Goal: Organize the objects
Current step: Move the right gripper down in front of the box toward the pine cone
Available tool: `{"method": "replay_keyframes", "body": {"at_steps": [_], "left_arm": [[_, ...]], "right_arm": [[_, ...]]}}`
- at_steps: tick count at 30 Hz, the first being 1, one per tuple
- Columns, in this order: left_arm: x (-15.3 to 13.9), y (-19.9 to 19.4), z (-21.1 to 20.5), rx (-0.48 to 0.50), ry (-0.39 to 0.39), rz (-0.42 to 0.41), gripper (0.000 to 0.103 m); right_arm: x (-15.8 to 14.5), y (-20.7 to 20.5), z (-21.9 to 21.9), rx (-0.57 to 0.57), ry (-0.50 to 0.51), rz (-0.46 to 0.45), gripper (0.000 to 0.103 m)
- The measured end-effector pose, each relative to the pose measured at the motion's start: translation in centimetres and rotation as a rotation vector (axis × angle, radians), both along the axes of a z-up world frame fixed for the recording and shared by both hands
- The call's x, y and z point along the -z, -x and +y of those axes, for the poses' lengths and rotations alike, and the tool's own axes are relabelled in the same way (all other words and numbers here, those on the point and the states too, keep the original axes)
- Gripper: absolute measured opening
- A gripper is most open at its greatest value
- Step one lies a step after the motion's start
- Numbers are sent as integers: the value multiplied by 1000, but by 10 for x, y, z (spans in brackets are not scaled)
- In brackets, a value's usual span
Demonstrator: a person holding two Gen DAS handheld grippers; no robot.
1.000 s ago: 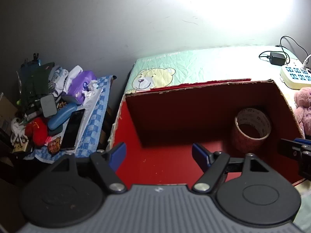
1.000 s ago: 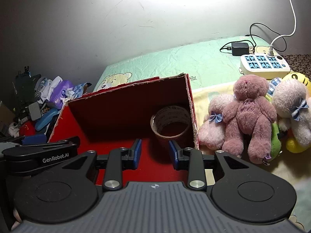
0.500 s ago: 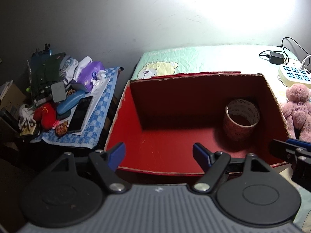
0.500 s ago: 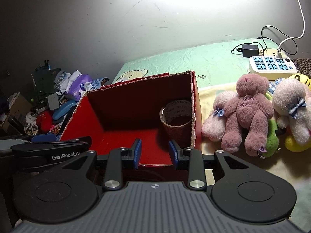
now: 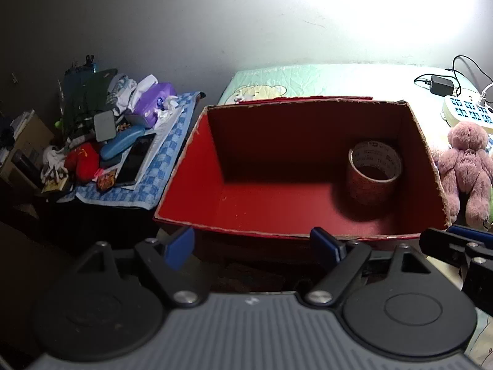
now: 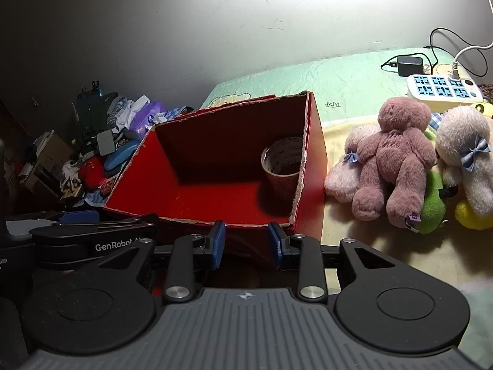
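Note:
A red cardboard box stands open on the bed. A roll of tape stands in its far right corner. Several plush toys lie right of the box, with a mauve teddy bear nearest it. My left gripper is open and empty, in front of the box's near wall. My right gripper is open and empty, narrower, near the box's front right corner.
A side table with a blue checked cloth at the left holds a phone, a glasses case, tissues and clutter. A power strip and a charger lie at the back right of the bed.
Both grippers have drawn back from above the box toward me; the box's near wall now shows in front of the fingers. Both stay open and empty.

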State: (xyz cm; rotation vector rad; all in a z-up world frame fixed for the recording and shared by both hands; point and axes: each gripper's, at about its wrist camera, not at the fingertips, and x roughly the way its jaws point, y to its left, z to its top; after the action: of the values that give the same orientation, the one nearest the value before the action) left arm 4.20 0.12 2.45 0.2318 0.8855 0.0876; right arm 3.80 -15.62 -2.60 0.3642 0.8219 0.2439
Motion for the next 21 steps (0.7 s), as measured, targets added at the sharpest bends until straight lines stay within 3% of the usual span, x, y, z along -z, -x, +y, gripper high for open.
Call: {"method": "replay_keyframes", "body": {"at_steps": [10,15,21], "left_arm": [[17,16,-1,-49,0,52,86],[26,23,5,-63,34,83,85],[37,31,12,-28,105,105,78]], "right_arm": [[22,6,-7,-49,-55,73,33],[37,5,-11,-57,-75,126,32],[52,2,-19,-59,-150,202,32]]}}
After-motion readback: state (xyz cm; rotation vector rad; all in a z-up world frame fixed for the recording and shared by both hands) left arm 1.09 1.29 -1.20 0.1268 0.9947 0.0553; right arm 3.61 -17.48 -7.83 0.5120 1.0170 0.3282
